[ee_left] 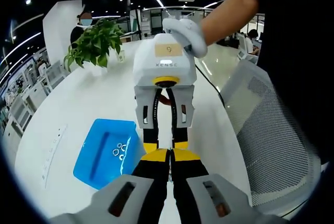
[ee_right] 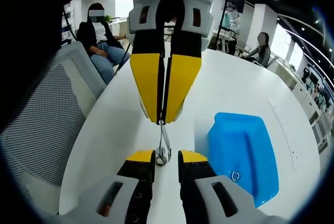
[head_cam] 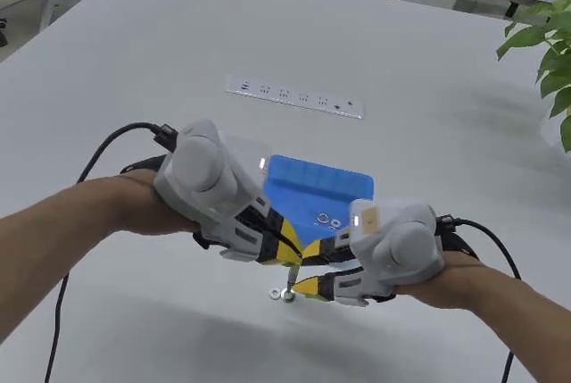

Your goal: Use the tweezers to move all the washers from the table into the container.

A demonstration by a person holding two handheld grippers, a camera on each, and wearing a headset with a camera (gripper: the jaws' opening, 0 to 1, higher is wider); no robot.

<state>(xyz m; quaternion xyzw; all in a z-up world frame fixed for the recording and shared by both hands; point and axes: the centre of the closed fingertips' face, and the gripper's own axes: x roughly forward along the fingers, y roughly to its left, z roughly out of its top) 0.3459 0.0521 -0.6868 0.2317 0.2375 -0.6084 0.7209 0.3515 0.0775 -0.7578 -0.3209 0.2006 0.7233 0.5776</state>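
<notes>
Right gripper hangs nearest, low over the white tabletop, its jaws slightly spread and holding nothing. It faces the left gripper, whose jaws pinch the tweezers. The tweezers' long axis runs from those jaws down to a washer on the tabletop. Just beyond, the blue container holds more washers. Open tabletop runs wide past a power strip to the far edge. The right gripper's housing reads roughly "XENSE"
</notes>
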